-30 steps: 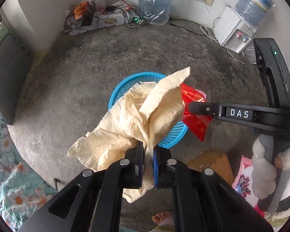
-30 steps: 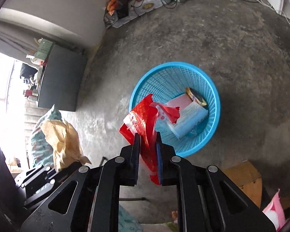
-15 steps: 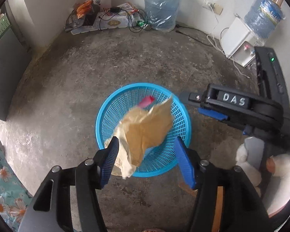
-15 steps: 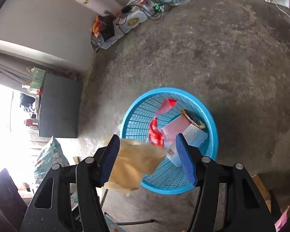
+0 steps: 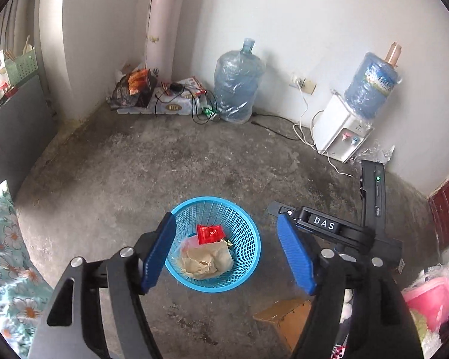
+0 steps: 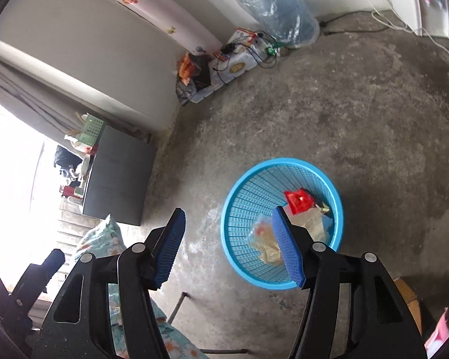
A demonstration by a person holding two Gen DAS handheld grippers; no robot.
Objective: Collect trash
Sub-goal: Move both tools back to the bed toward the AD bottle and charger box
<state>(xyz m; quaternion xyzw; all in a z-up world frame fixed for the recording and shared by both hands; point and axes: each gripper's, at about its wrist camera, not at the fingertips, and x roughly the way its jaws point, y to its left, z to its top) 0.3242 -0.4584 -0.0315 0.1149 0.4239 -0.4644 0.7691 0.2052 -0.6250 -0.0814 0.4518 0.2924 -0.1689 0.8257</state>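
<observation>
A blue mesh basket (image 5: 245, 239) stands on the concrete floor, below both grippers. Inside it lie crumpled brown paper (image 5: 206, 258) and a red wrapper (image 5: 209, 233), on top of other packets. My left gripper (image 5: 224, 217) hangs high above the basket; its jaws are opening and nothing is between them. In the right wrist view the basket (image 6: 248, 191) sits to the right, with the red wrapper (image 6: 297, 202) and brown paper (image 6: 266, 248) in it. My right gripper (image 6: 228, 210) is open and empty, above the basket's left rim.
A big water bottle (image 5: 238, 89), a white dispenser (image 5: 341, 131) with loose cords, and boxes with cables (image 5: 164, 98) line the far wall. A cardboard box (image 5: 284, 317) lies just right of the basket. Floral bedding (image 5: 9, 269) is at the left, a dark cabinet (image 6: 116, 176) beyond it.
Both grippers opened and let go: the brown paper and the red wrapper dropped into the basket. Both hands then rose and tilted up, so the basket looks smaller and farther.
</observation>
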